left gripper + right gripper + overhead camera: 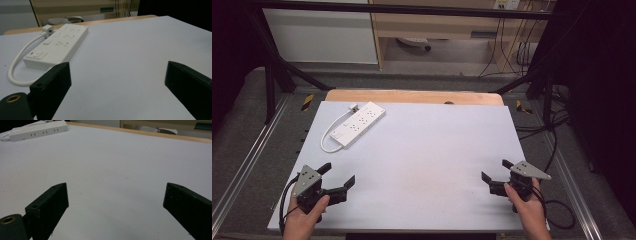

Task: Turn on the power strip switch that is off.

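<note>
Jaws spread wide on two grippers, left gripper (339, 174) and right gripper (497, 170); one white power strip (359, 124) on table (427, 160).

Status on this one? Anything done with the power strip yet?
Nothing looks done: the power strip lies flat at the far left of the table, its plug loose beside it. Nothing in hand: left gripper and right gripper are both open, near the front edge. Any handling is still ahead.

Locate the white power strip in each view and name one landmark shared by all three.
High view: power strip, far left of the table.
Left gripper view: upper left, beyond the left jaw.
Right gripper view: top left corner.
Shared landmark: the table's wooden far edge.
</note>
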